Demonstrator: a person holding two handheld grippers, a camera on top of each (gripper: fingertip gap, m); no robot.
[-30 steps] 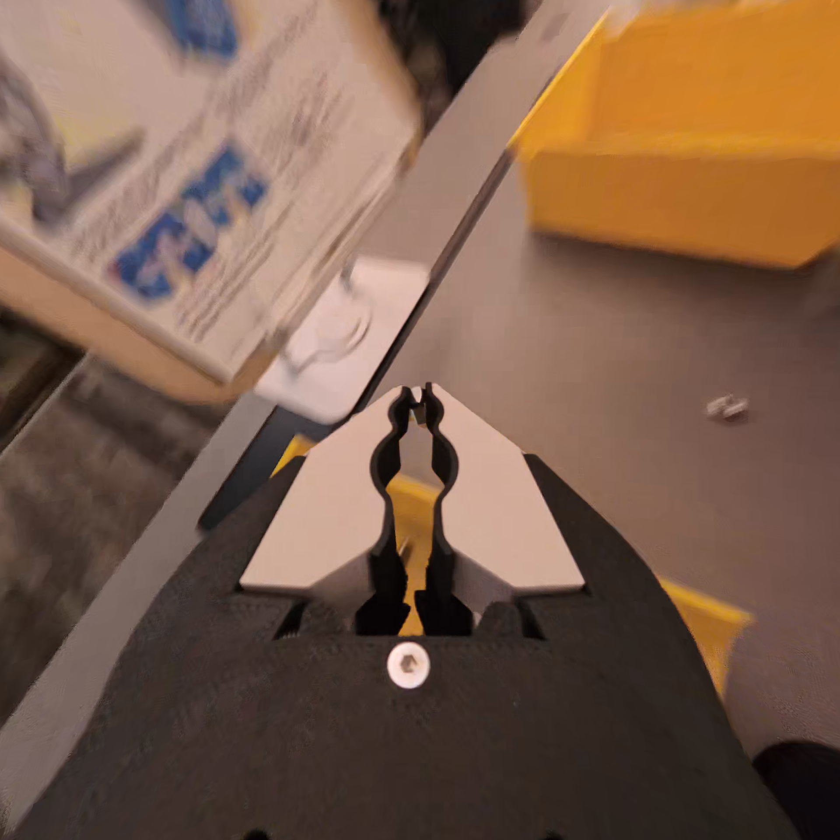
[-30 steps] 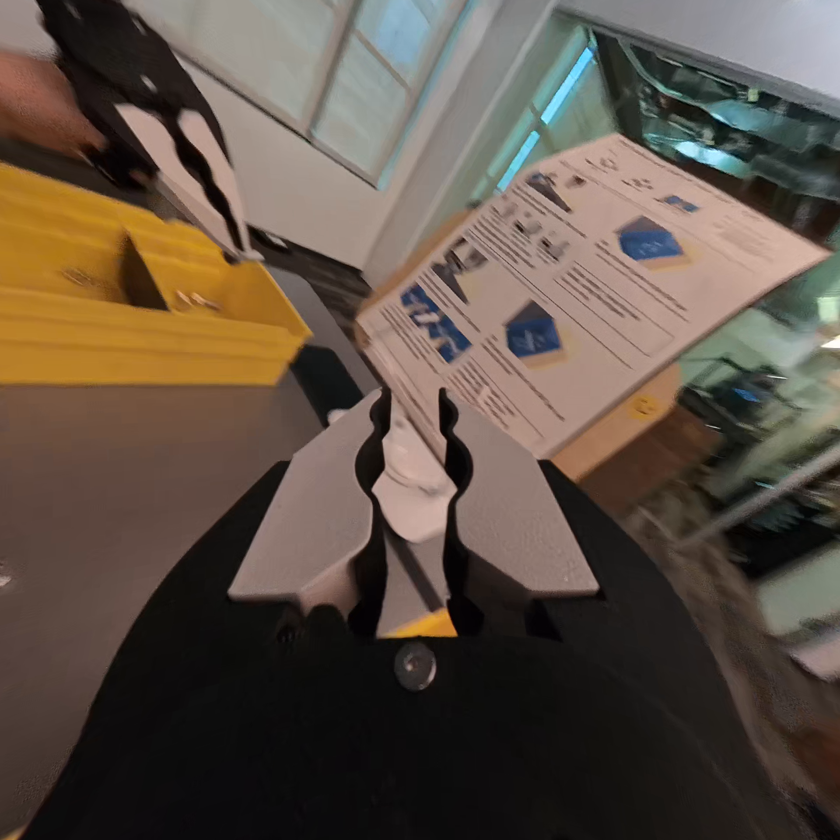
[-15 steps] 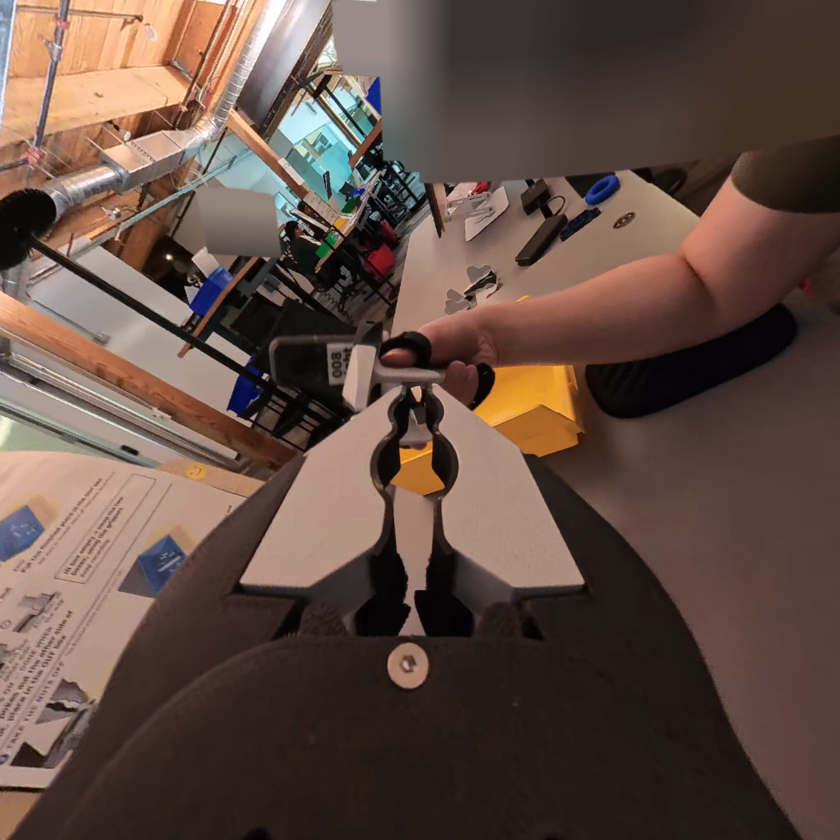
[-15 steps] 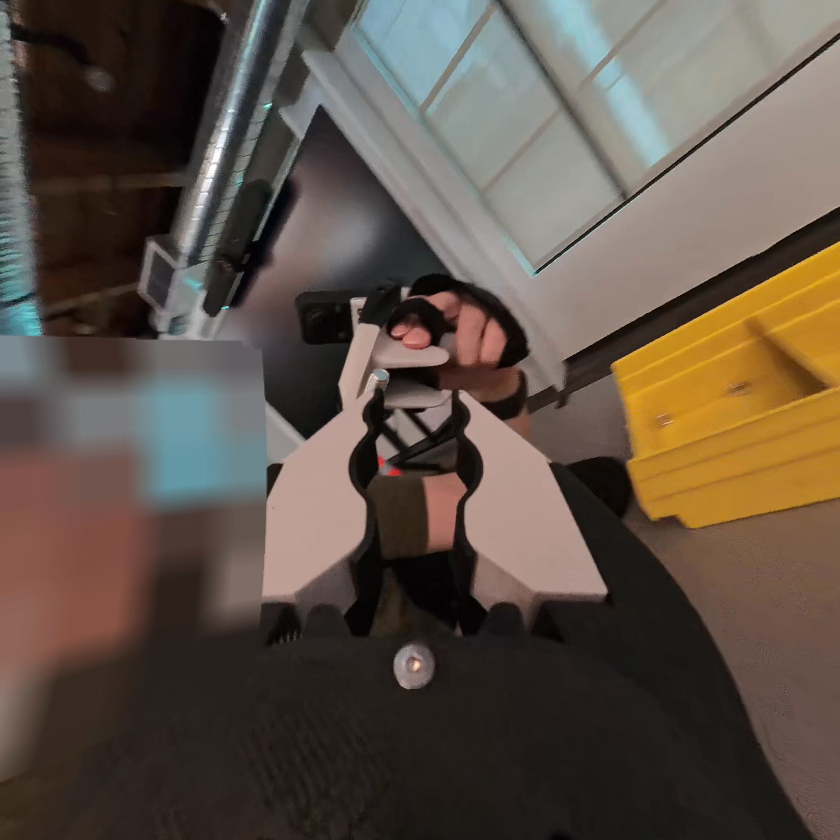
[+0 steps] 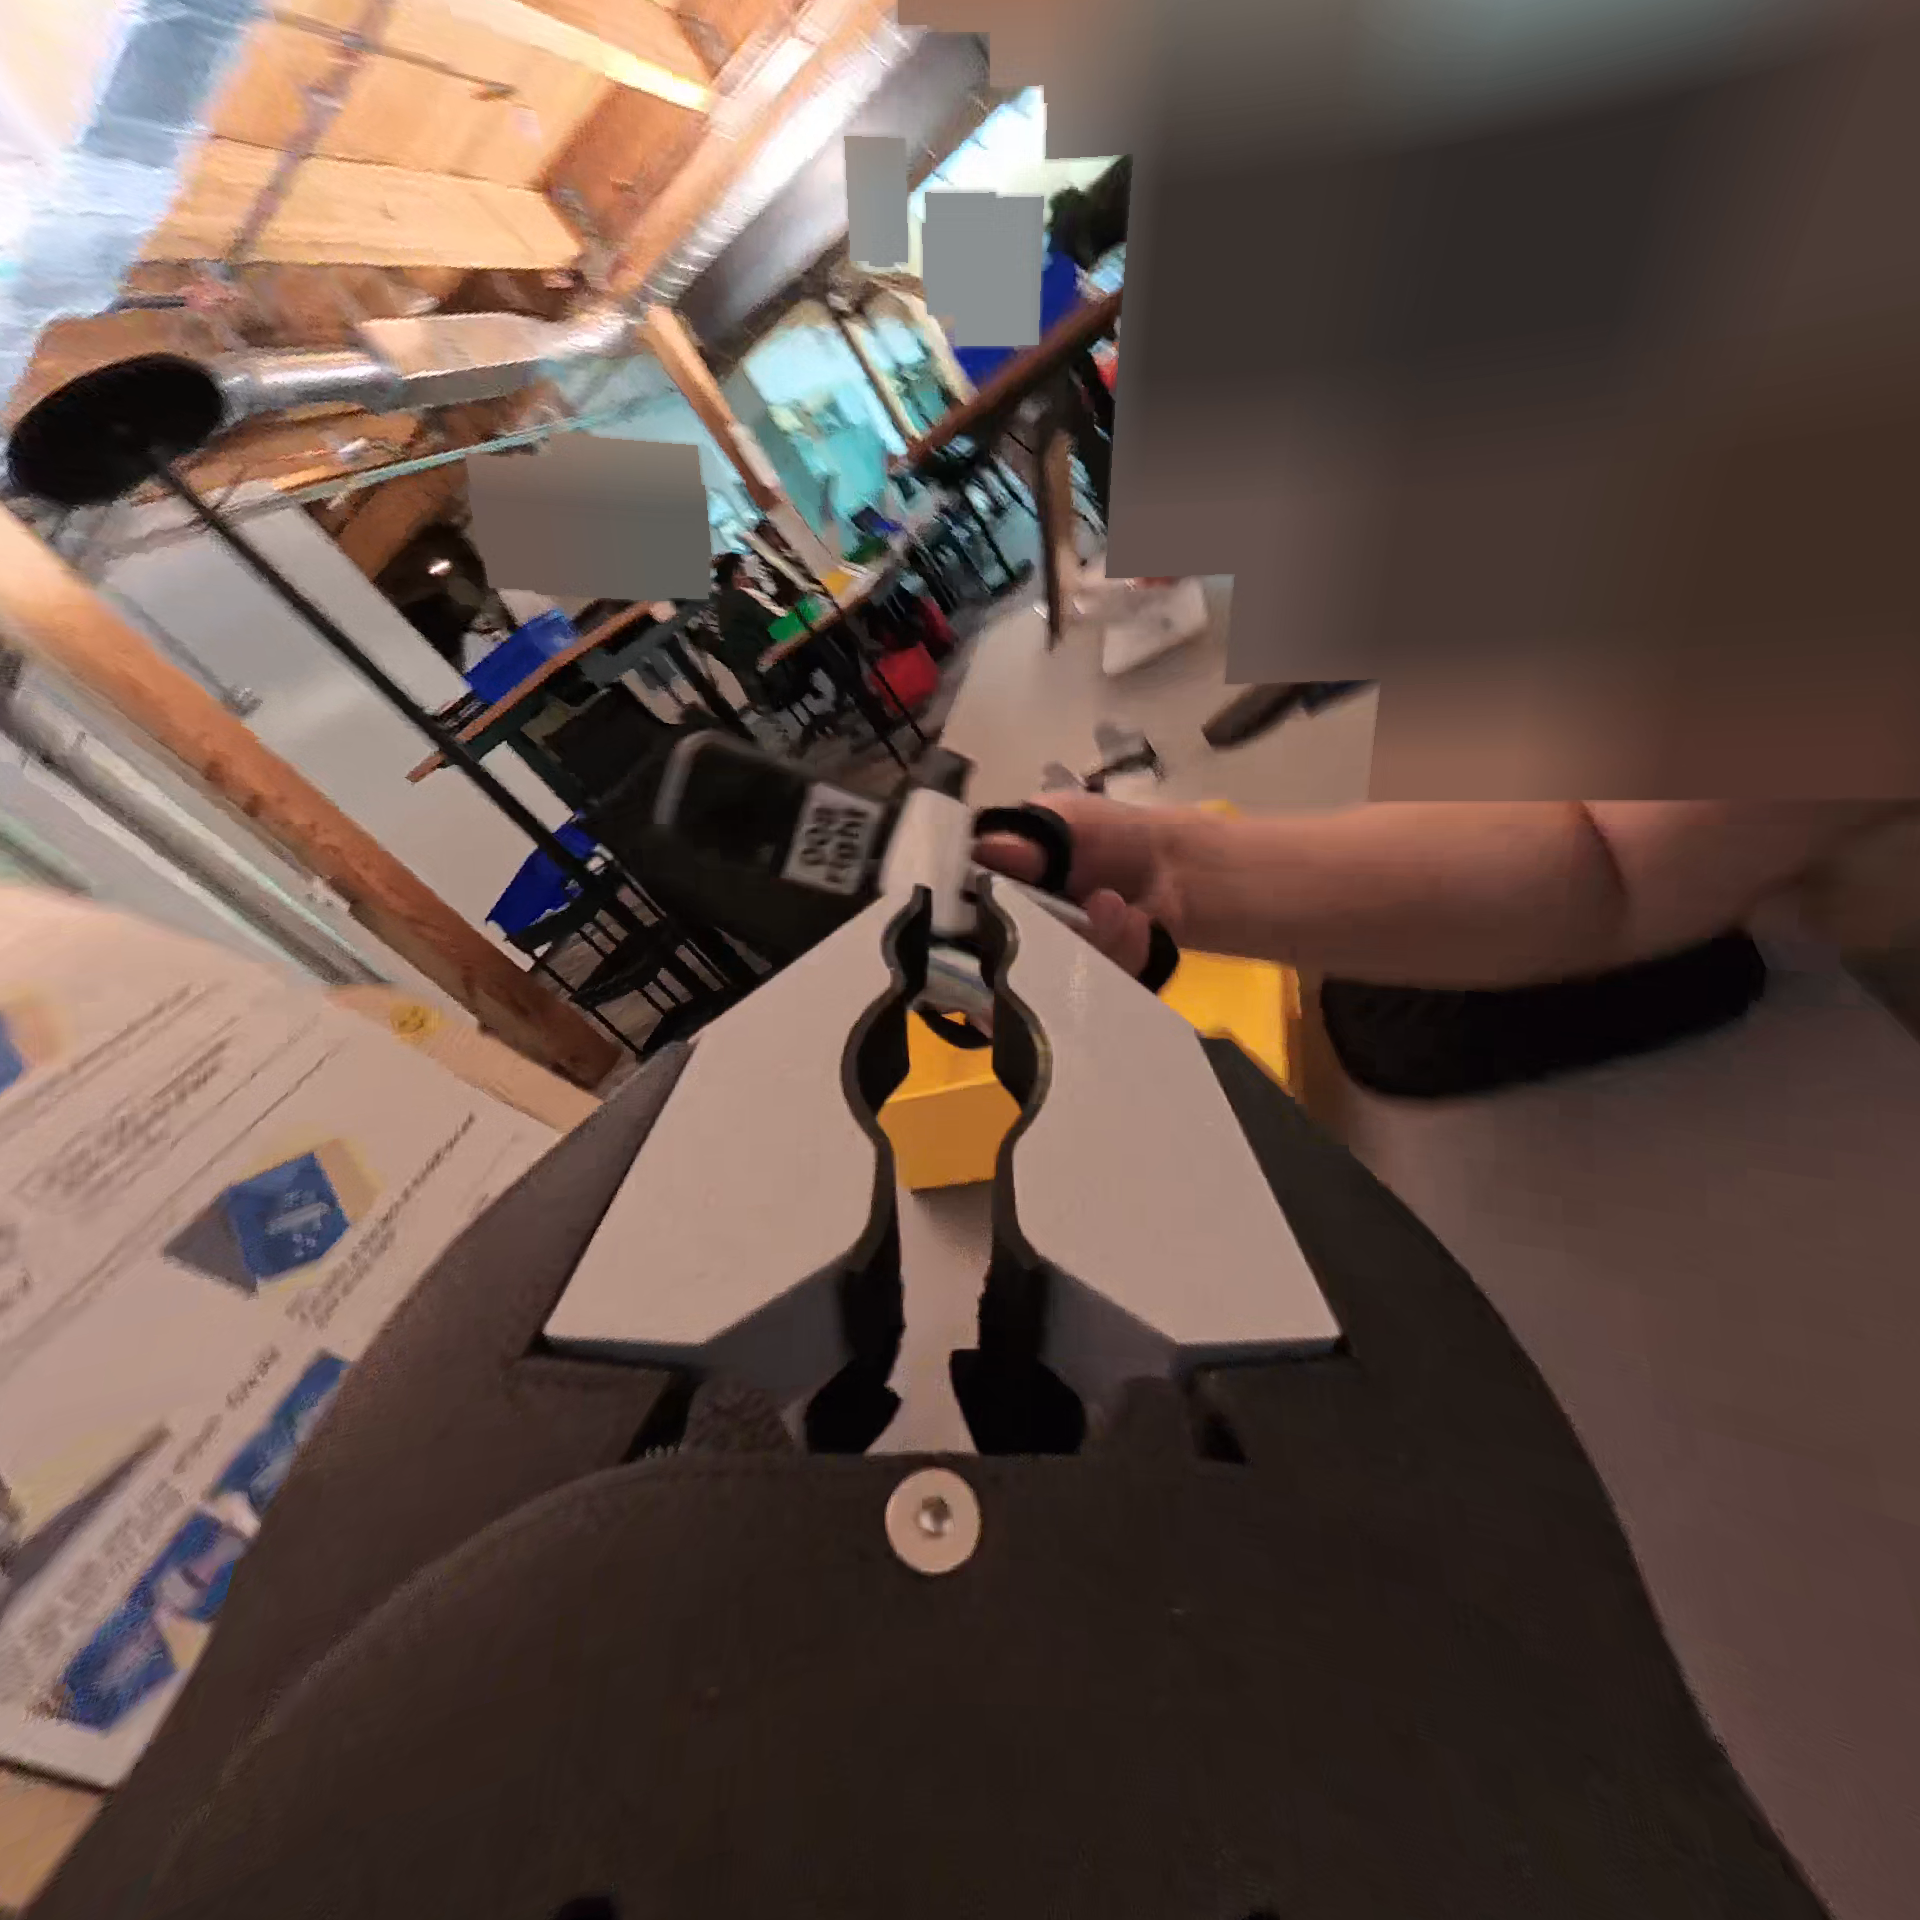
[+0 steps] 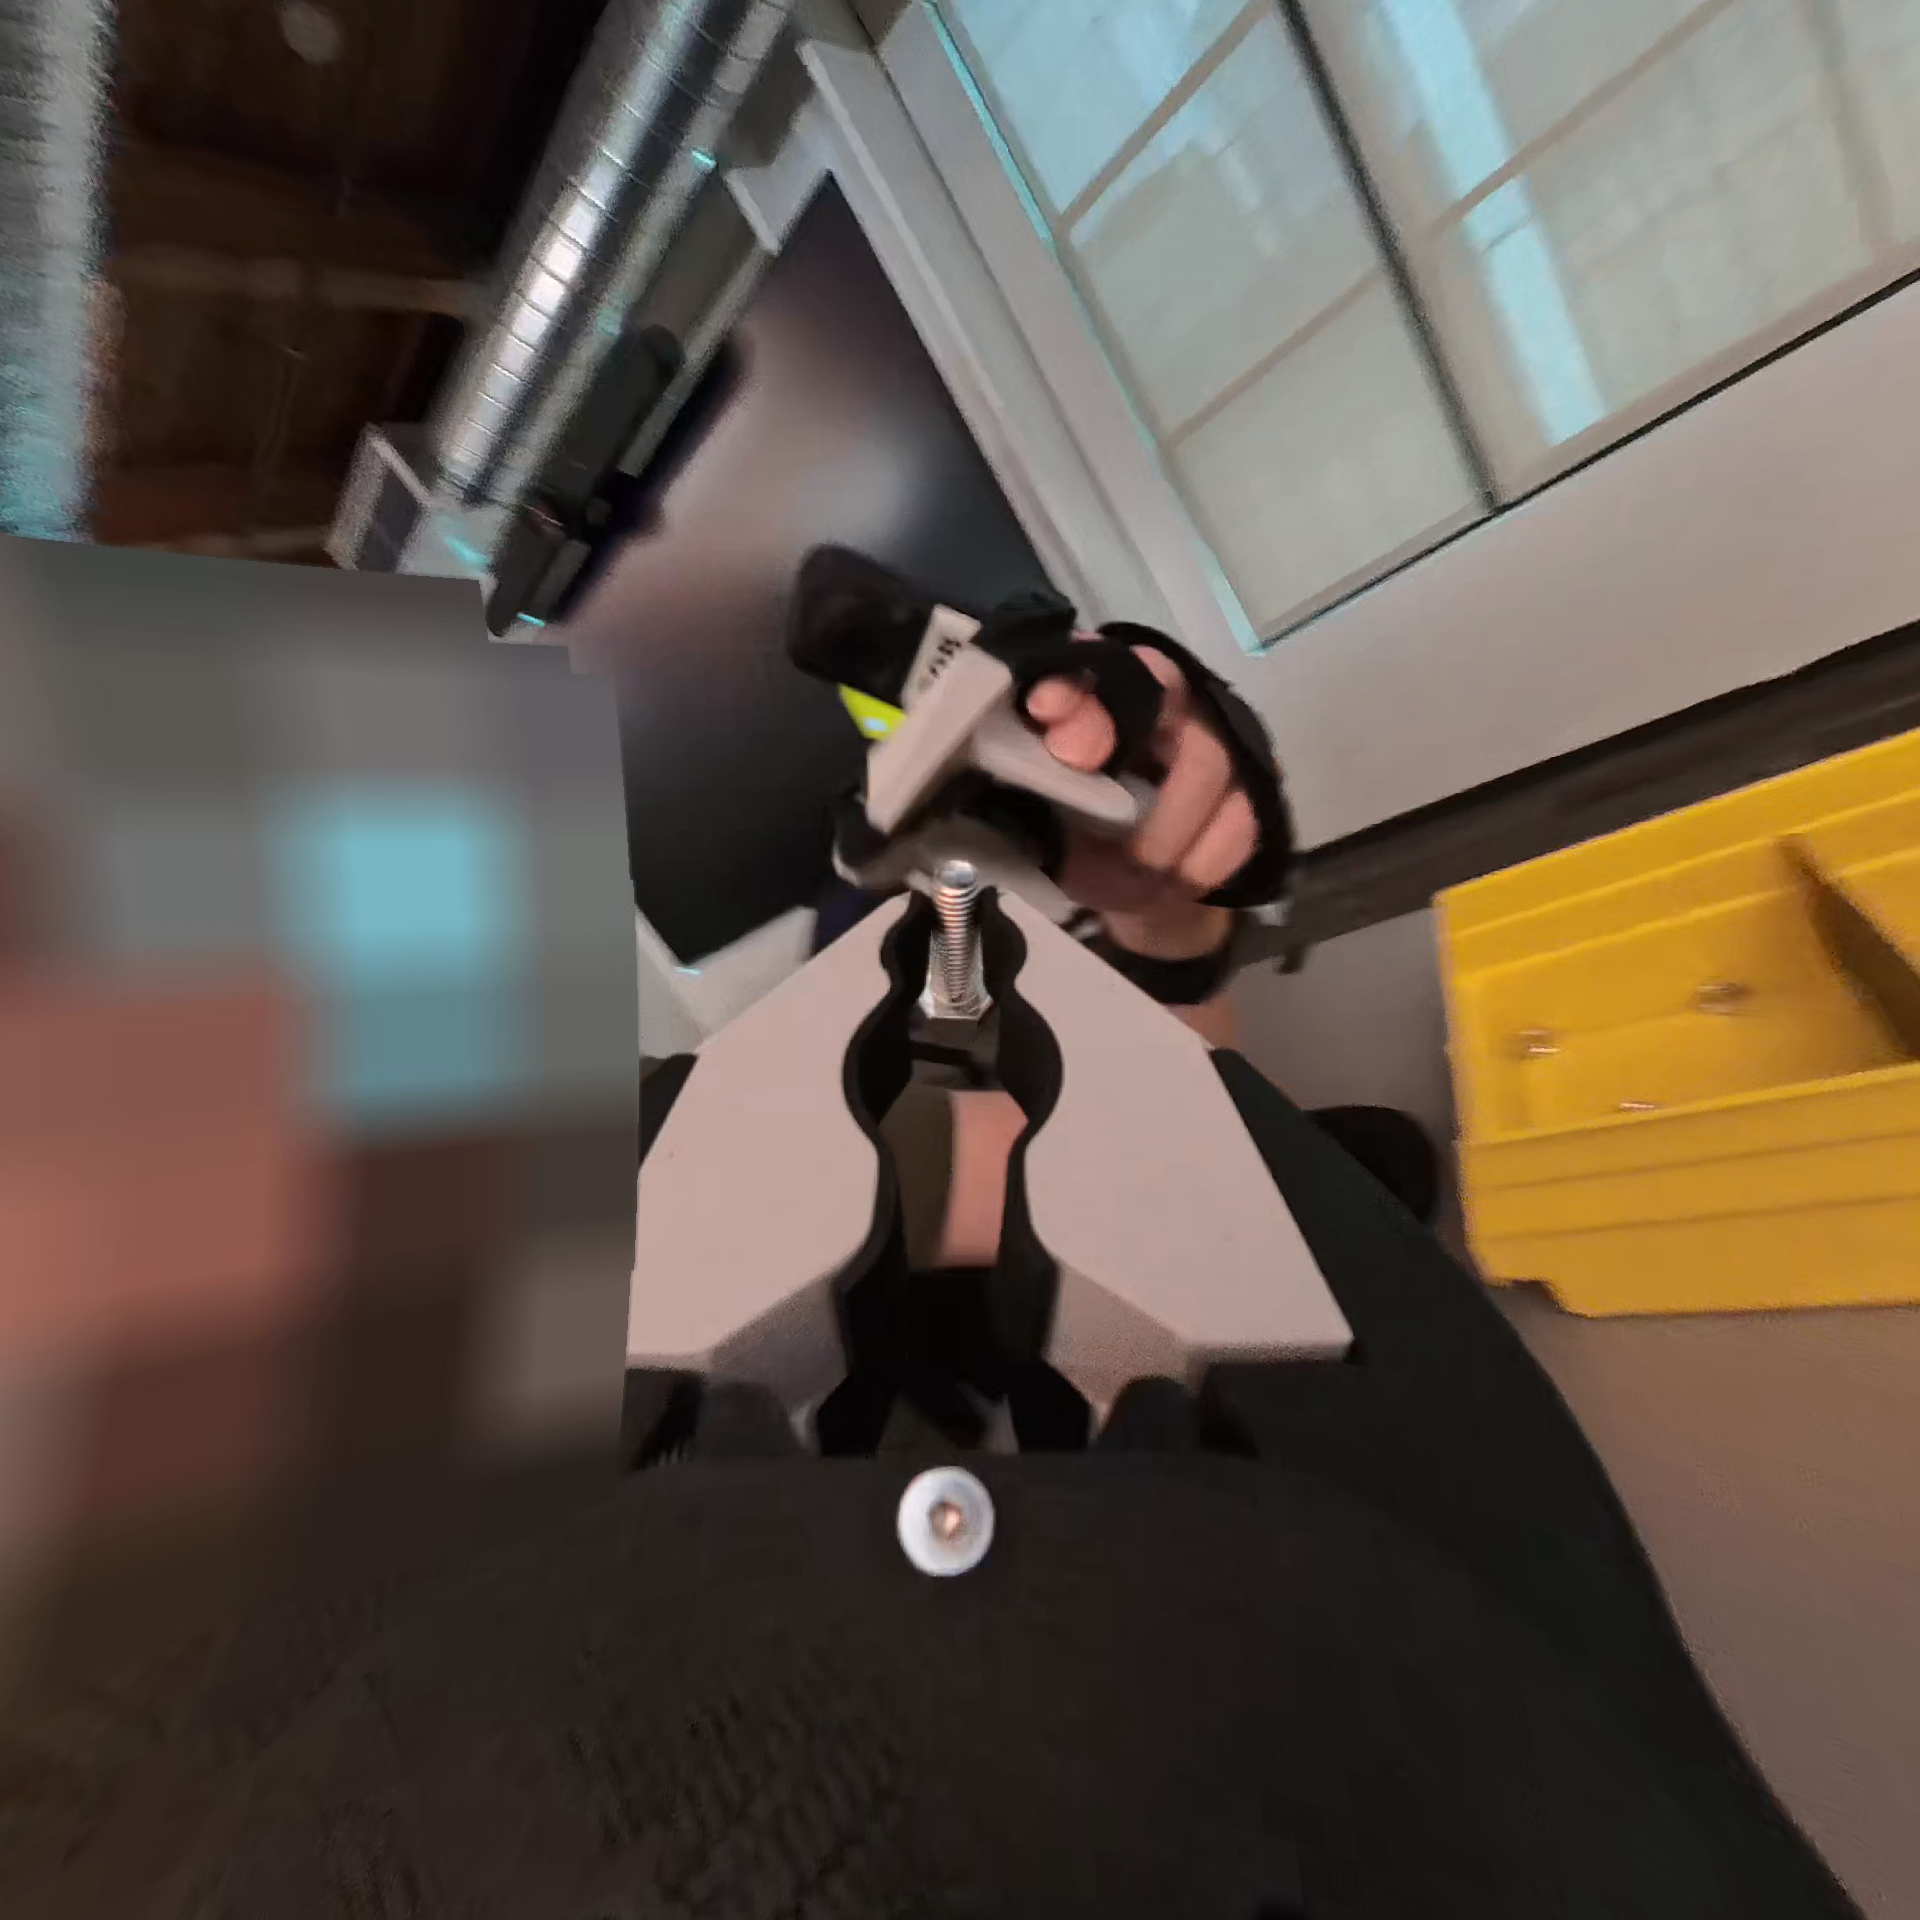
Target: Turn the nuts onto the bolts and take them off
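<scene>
Right gripper (image 6: 951,935), grey fingers w/ black pads, is pinching a small threaded silver steel bolt (image 6: 950,956) by its hex head end, shank pointing out at the left gripper (image 6: 951,842). Left gripper's tips look pressed on something small, prob. a nut; can't tell for sure. Bolt looks light, rigid, slick: best gripped on the hex flats, not the threads. Yellow plastic parts bin (image 6: 1683,1091) sits beyond on the table.

you're in workshop or lab loft: exposed timber beams (image 5: 312,821), silver duct (image 6: 613,260), yellow parts bin (image 6: 1662,1122) on grey worktop (image 5: 1662,1299), more benches (image 5: 582,665) beyond.
</scene>
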